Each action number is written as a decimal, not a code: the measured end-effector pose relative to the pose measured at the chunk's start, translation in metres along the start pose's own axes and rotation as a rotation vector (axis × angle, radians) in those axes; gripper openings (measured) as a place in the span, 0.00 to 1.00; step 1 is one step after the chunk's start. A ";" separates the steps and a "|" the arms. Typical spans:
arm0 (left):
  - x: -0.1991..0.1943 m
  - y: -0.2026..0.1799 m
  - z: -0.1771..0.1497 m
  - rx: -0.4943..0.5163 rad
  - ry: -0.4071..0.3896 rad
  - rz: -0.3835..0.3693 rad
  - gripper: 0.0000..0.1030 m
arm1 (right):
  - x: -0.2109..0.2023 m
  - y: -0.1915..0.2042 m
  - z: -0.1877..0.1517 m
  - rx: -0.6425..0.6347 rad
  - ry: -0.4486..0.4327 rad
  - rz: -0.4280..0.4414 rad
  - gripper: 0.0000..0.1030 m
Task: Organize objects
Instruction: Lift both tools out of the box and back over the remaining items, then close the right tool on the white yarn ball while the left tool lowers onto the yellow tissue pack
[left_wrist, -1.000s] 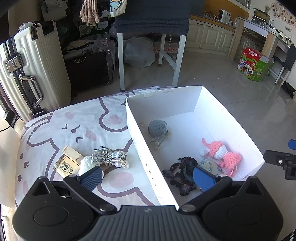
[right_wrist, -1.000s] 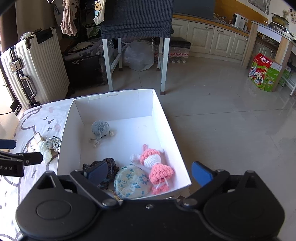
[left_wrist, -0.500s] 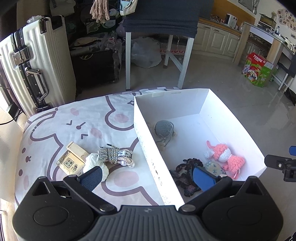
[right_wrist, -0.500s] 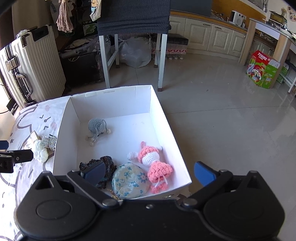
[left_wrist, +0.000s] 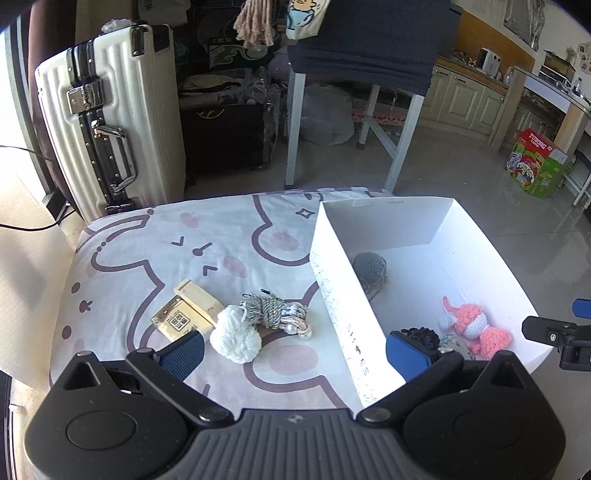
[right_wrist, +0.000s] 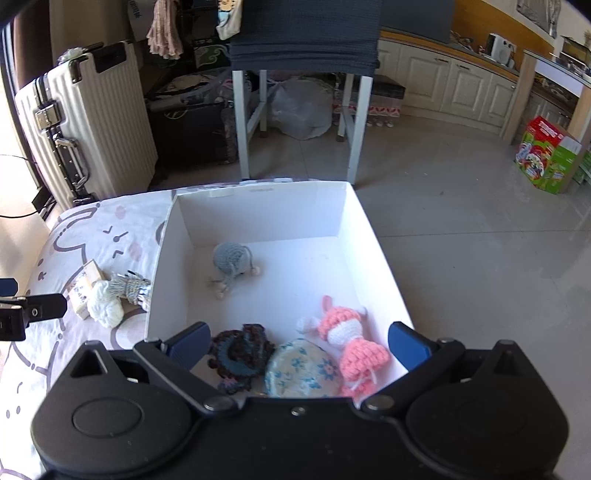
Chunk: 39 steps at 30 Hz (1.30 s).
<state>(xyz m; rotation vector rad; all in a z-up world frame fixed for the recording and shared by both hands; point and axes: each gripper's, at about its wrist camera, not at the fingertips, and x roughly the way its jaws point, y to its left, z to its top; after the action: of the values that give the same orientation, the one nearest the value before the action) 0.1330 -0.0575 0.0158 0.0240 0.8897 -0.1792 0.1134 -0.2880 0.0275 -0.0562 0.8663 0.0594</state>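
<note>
A white box stands on a patterned cloth. Inside lie a grey crochet toy, a pink crochet doll, a dark crochet piece and a floral pouch. Left of the box on the cloth lie a white yarn ball, a grey cord bundle and a tan packet. My left gripper is open, hovering above the yarn ball and the box's left wall. My right gripper is open over the box's near end, nothing between its fingers.
A white suitcase stands beyond the cloth at left. A chair with white legs and a dark cloth is behind the box. A colourful carton sits on the tiled floor at far right, near kitchen cabinets.
My left gripper has shifted left, away from the box interior toward the yarn ball and cord bundle. My right gripper has barely moved. Both stay open.
</note>
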 end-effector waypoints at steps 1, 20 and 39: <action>-0.001 0.004 0.000 -0.007 -0.001 0.005 1.00 | 0.000 0.005 0.001 -0.007 -0.002 0.007 1.00; -0.015 0.075 -0.011 -0.104 -0.016 0.090 1.00 | 0.012 0.089 0.018 -0.117 -0.047 0.132 1.00; -0.003 0.102 -0.007 -0.133 -0.019 0.136 1.00 | 0.026 0.116 0.022 -0.143 -0.092 0.180 1.00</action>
<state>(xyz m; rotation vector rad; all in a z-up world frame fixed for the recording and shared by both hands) 0.1425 0.0444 0.0077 -0.0408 0.8765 0.0065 0.1381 -0.1698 0.0190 -0.1085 0.7724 0.2902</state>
